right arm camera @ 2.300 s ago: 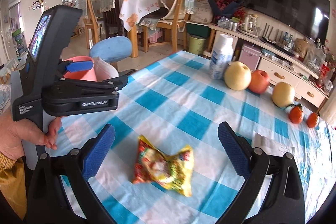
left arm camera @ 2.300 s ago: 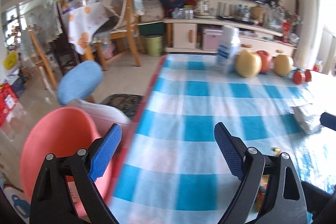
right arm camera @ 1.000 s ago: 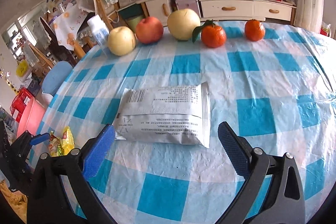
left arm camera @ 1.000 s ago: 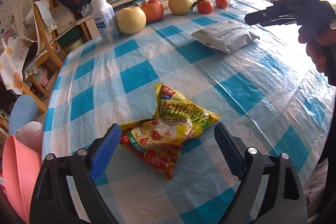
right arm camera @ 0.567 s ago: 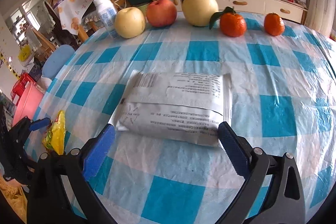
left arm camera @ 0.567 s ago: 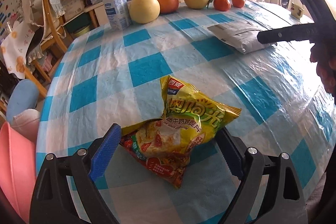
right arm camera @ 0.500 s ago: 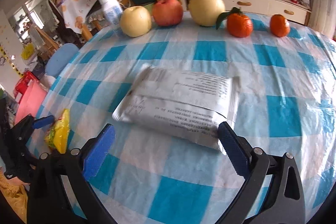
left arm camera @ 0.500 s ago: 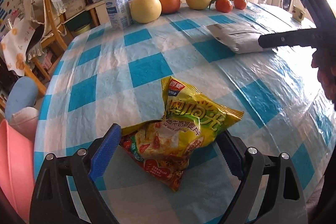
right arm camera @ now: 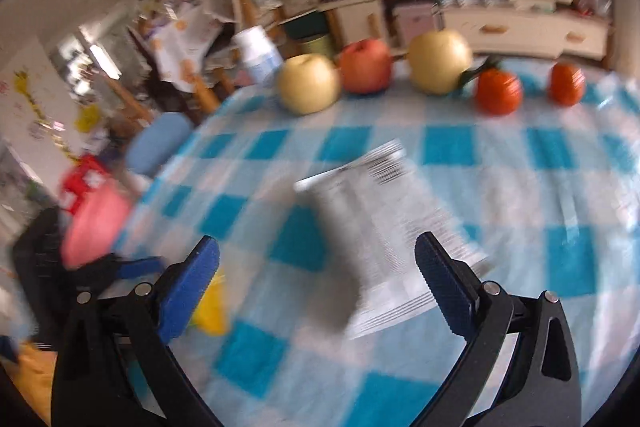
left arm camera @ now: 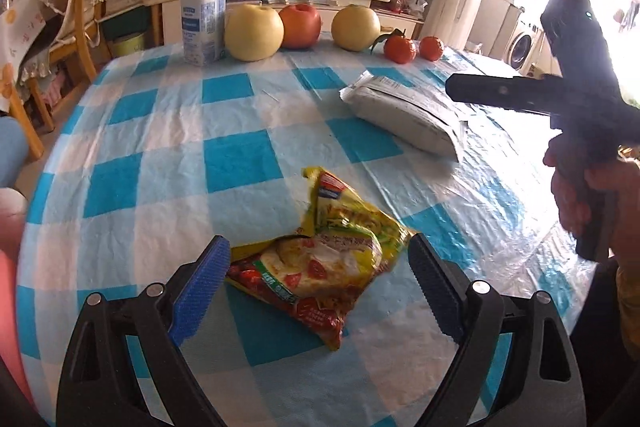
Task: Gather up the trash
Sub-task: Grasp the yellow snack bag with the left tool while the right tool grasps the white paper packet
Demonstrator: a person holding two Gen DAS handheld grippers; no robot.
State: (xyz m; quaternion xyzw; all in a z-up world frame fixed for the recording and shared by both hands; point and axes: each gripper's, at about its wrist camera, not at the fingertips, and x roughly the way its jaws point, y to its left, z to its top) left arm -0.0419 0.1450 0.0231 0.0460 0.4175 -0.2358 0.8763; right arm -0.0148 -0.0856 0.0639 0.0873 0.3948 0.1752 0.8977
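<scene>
Both grippers have closed in: left gripper jaws released astride yellow wrapper, right gripper released over grey packet; next, clench.

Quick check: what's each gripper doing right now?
Left gripper: open, straddling the yellow snack wrapper, not gripping.
Right gripper: open, over the grey packet, holding nothing.

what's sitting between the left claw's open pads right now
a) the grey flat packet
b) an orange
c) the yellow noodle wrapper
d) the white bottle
c: the yellow noodle wrapper lies on the checked tablecloth between the open pads of the left claw, which do not yet press on it; the grey packet lies farther off.
</scene>
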